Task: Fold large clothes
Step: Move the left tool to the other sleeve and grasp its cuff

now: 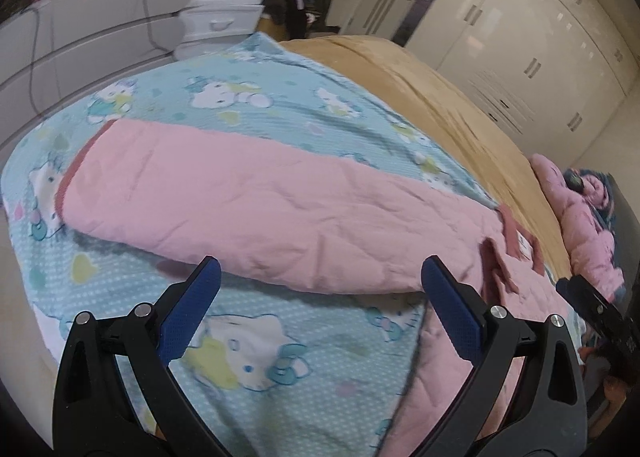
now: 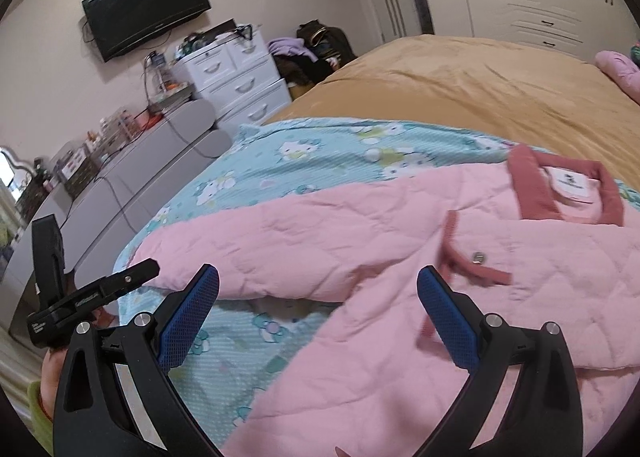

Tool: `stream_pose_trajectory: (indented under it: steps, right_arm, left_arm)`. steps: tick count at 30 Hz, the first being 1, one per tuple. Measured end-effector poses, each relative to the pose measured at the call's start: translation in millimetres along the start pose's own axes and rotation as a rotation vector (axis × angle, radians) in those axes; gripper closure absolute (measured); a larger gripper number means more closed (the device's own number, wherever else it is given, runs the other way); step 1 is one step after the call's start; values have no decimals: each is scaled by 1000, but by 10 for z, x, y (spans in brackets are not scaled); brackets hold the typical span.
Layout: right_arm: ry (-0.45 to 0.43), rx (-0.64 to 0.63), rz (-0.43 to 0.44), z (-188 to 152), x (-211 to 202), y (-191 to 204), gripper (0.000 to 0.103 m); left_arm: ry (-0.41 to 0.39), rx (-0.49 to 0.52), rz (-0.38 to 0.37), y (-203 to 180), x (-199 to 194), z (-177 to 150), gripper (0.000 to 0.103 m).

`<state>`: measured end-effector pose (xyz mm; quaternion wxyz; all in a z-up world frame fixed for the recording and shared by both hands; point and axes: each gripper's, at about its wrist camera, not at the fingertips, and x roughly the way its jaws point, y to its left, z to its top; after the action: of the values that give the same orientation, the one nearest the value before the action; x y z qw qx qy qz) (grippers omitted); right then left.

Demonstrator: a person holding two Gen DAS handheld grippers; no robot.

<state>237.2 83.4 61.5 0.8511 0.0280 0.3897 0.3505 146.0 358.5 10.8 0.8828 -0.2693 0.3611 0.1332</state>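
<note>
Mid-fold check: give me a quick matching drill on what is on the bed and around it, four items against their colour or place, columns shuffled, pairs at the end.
Column one:
1. quilted garment
2. cartoon-print sheet
3. bedspread
4. television

Column two:
A. black, mounted on the wall
B. tan, covering the far part of the bed
C. pink with dark pink trim, sleeve stretched out
D. light blue, lying under the garment

Pairs: 1-C, 2-D, 3-B, 4-A.

The left gripper and the right gripper both hover open, holding nothing.
</note>
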Motion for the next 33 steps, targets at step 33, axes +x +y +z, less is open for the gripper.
stream_pose_trajectory:
  steps: [33]
  right_arm:
    - [75,26,27,-173,333,81,4]
  left_arm:
    - [-62,-401,126,1406,497,225,9]
